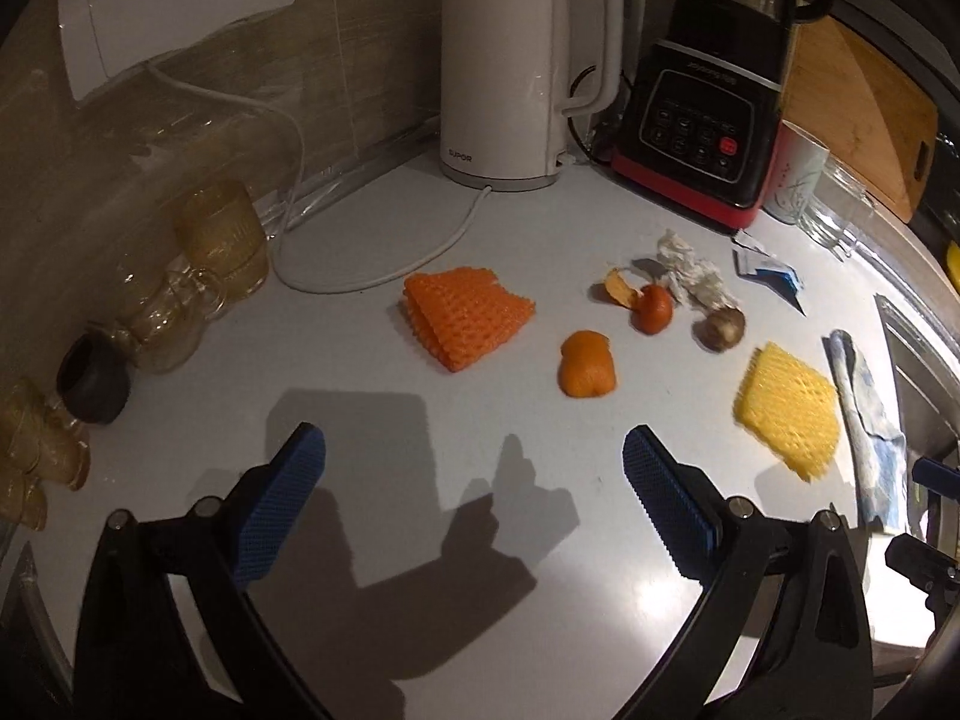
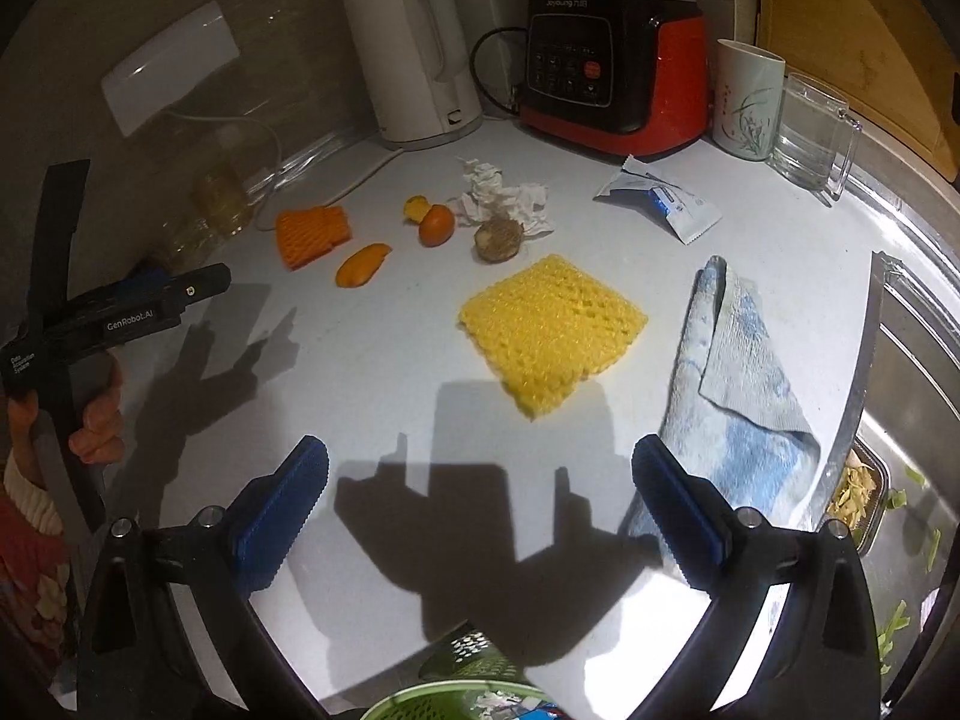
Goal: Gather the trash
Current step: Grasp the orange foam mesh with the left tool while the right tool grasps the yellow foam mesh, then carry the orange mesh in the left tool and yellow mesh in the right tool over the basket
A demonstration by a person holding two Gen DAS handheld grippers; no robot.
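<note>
Two tools, left [image 1: 474, 468] & right [image 2: 480, 480], both wide, empty; yellow foam net [image 2: 552, 330] flat, approx. square, corner toward right tool.

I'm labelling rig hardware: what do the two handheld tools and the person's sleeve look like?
Both the left tool and the right tool have black arms, silver pivot bolts and blue ridged pads. The left tool's black body carries white "GenRobot.AI" lettering. The sleeve is red-patterned with a cream ribbed cuff.
</note>
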